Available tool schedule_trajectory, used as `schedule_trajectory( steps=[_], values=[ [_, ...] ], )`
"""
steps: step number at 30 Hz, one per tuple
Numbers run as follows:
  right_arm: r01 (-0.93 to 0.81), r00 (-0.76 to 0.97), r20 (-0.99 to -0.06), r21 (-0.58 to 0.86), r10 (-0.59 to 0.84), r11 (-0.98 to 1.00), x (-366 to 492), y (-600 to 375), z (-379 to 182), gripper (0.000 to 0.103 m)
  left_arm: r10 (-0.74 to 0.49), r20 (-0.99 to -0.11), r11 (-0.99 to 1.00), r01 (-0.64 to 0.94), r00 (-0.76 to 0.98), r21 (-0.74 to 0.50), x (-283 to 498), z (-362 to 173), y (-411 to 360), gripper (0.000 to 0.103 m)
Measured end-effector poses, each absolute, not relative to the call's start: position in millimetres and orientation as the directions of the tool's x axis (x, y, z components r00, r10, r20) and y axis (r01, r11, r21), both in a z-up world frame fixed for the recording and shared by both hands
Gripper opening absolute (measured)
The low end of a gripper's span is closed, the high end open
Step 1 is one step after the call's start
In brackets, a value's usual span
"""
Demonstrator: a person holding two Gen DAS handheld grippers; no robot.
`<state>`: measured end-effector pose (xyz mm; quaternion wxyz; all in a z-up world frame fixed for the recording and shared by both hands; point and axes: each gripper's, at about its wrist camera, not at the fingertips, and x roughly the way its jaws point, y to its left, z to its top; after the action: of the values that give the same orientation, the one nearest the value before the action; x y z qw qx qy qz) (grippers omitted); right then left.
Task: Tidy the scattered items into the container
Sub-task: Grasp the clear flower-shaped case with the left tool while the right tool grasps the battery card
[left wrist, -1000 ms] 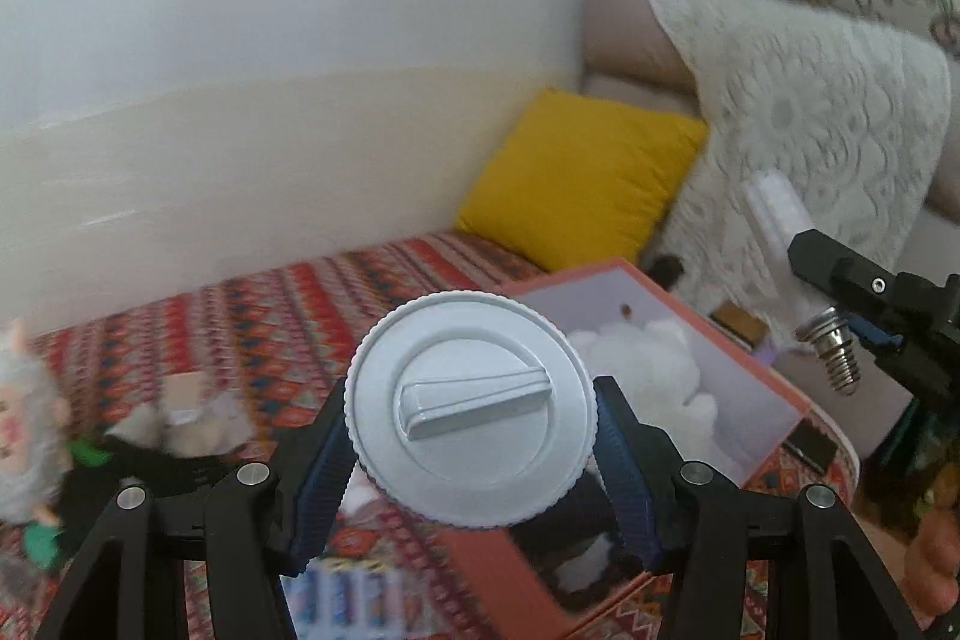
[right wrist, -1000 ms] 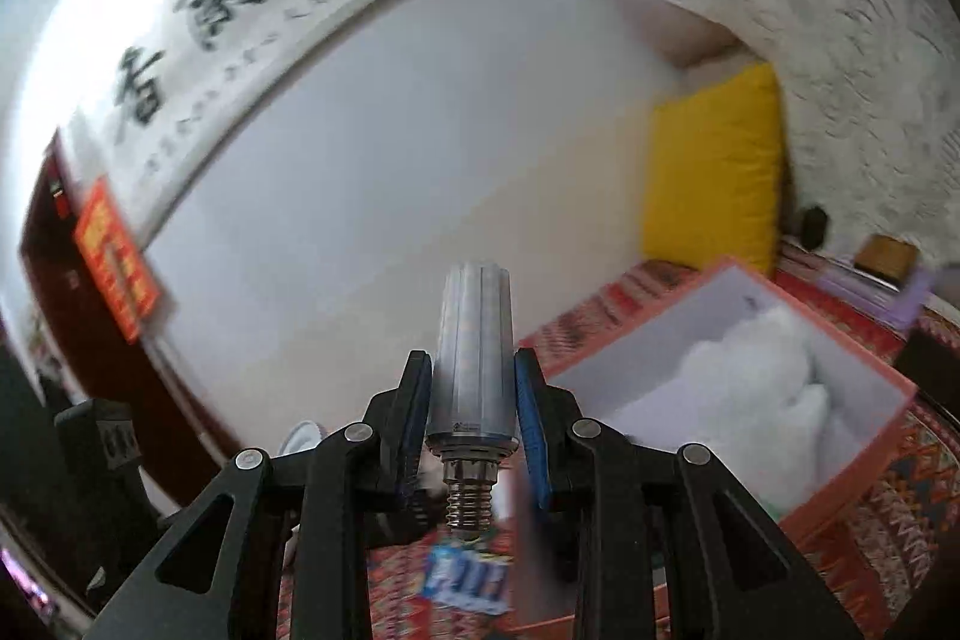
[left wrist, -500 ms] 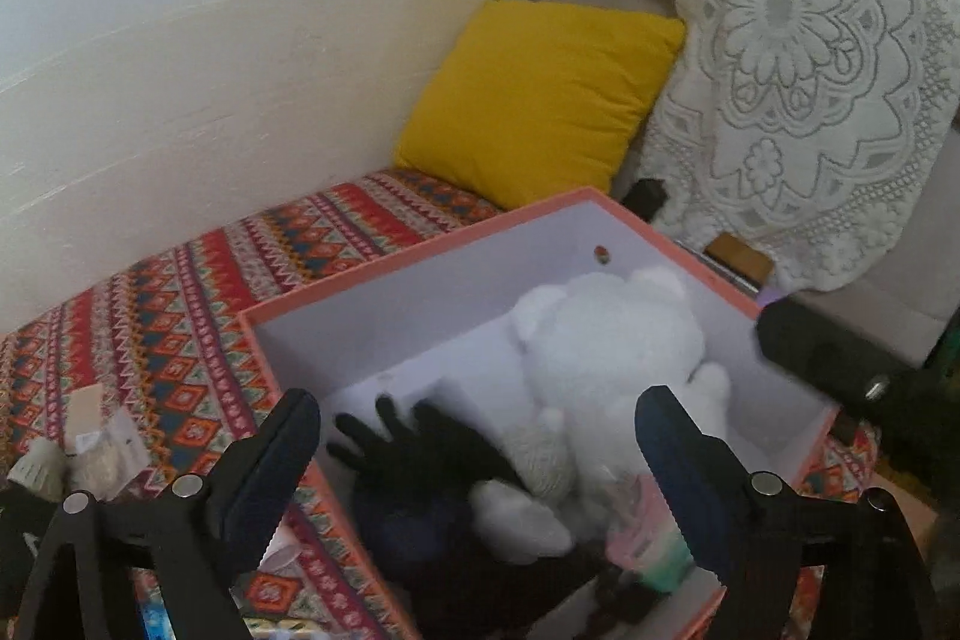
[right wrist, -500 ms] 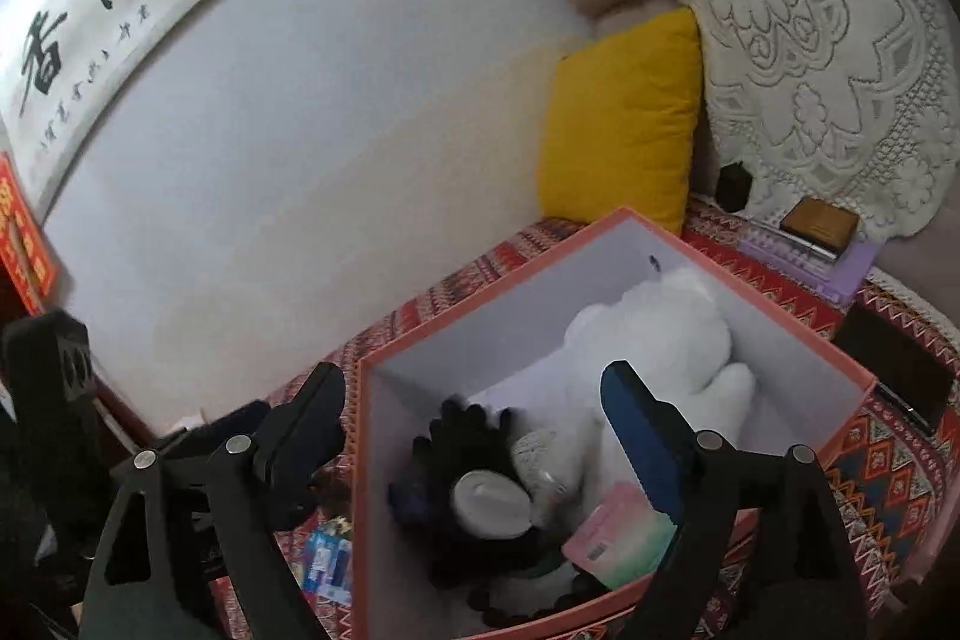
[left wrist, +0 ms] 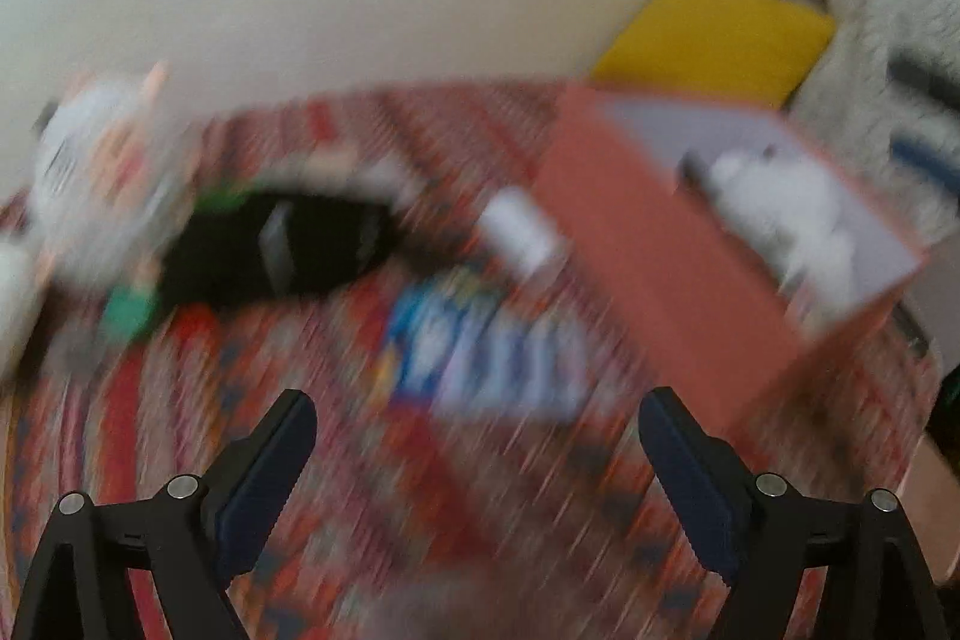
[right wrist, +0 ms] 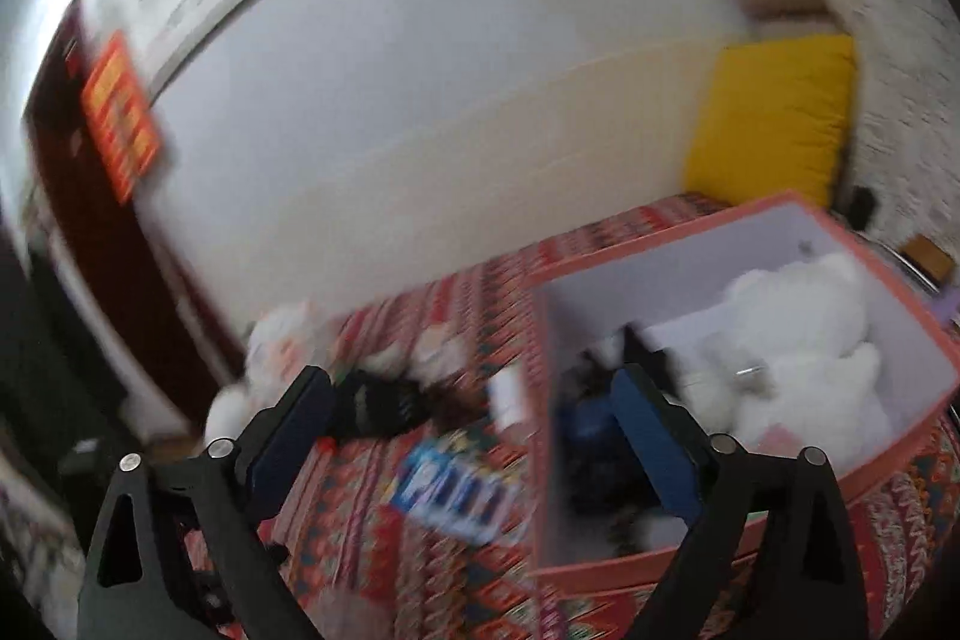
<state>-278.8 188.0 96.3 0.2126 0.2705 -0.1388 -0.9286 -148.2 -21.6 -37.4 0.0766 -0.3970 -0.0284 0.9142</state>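
Fingers first: my left gripper point(left wrist: 477, 451) is spread wide with nothing between the pads, and my right gripper point(right wrist: 471, 433) is just as wide open and just as empty. So both hands are free right now.

Closest to me on the patterned cloth point(left wrist: 336, 514) is a blue and white pack point(left wrist: 480, 346), batteries I think, though the left view is badly smeared so don't quote me. It lies flat just beside the orange box point(right wrist: 708, 562), still outside it. A bit further out is a small white cylinder-ish thing point(left wrist: 519, 226), right up against the box's outer wall, can't tell if it's actually touching. Left of that sits a black item point(left wrist: 282, 247), and past it a fluffy white figure with some green and red on it point(left wrist: 96, 166), plus another pale lump or two I can't make out.

As for the box, it's open, and inside I can see a white plush bear point(right wrist: 798, 334) taking up the far end, with dark stuff and something blue point(right wrist: 591, 427) piled at the near end. So I'd say a fair chunk is done, but at least four things are still loose on the cloth.

Behind everything there's a yellow cushion point(right wrist: 774, 118) against the wall, not my problem. My guess is the battery pack goes next since it's nearest.
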Motion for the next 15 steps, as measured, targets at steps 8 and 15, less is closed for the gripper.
schedule_trajectory(
  steps=[8,15],
  values=[
    [0.433,-0.551,-0.595,0.396,-0.585,-0.81,-277.1,98.8,32.7,0.098,0.185,-0.823,-0.983,-0.101,-0.537,-0.156,-94.2,-147.6,-18.3,0.091],
    [0.413,-0.473,-0.762,0.25,-0.441,-0.876,-295.5,71.5,-29.6,0.098,0.099,-0.811,-0.993,-0.11,-0.577,-0.044,-103.8,-172.3,6.8,0.096]
  ],
)
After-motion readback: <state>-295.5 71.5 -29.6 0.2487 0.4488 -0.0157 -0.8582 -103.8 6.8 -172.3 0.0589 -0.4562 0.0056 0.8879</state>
